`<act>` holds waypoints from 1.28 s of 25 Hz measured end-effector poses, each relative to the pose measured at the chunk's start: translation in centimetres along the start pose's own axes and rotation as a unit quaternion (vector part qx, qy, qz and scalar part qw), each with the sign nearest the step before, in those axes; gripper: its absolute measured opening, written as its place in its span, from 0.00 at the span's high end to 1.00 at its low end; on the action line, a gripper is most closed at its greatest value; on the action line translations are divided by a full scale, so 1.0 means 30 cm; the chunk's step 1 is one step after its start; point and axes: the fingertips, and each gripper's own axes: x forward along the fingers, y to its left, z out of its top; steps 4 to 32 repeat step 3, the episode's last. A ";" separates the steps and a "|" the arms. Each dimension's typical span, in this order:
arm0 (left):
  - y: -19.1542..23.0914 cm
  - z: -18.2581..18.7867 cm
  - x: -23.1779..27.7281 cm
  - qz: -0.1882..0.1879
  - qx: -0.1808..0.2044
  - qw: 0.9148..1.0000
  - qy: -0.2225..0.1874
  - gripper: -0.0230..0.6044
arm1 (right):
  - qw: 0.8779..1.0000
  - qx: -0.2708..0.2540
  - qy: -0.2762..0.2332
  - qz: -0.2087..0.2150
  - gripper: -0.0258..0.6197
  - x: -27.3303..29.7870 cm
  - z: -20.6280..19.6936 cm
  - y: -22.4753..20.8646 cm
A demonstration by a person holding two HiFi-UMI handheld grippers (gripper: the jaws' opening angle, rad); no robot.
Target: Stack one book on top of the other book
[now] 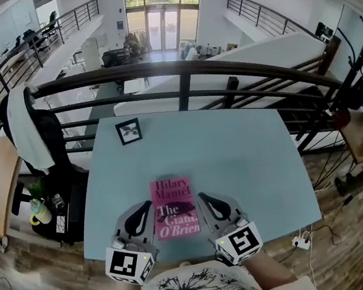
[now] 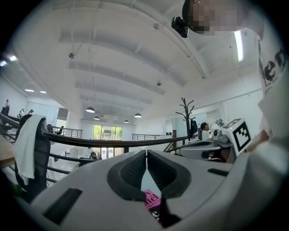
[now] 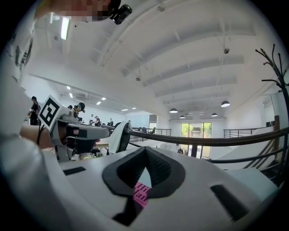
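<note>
Held level, side by side, apart: left hand-held gripper (image 1: 143, 208), jaws pressed together, nothing gripped; right hand-held gripper (image 1: 204, 198), jaws likewise together, nothing gripped; tips angled slightly toward each other

A small black-framed card (image 1: 128, 131) is lying near the far left corner of the pale blue desk (image 1: 249, 159). A dark railing (image 1: 182, 69) is running behind it. A white cloth (image 1: 25, 127) is hanging over a black chair (image 1: 55, 156) at the left, and a coat rack (image 1: 357, 80) is standing at the right.
</note>
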 end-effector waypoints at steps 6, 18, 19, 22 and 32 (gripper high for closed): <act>0.014 -0.001 0.003 0.008 0.002 1.000 0.000 0.94 | 1.000 -0.001 -0.002 0.001 0.97 0.011 0.003 0.002; 0.014 -0.001 0.003 0.008 0.002 1.000 0.000 0.94 | 1.000 -0.001 -0.002 0.001 0.97 0.011 0.003 0.002; 0.014 -0.001 0.003 0.008 0.002 1.000 0.000 0.94 | 1.000 -0.001 -0.002 0.001 0.97 0.011 0.003 0.002; 0.014 -0.001 0.003 0.008 0.002 1.000 0.000 0.94 | 1.000 -0.001 -0.002 0.001 0.97 0.011 0.003 0.002; 0.014 -0.001 0.003 0.008 0.002 1.000 0.000 0.94 | 1.000 -0.001 -0.002 0.001 0.97 0.011 0.003 0.002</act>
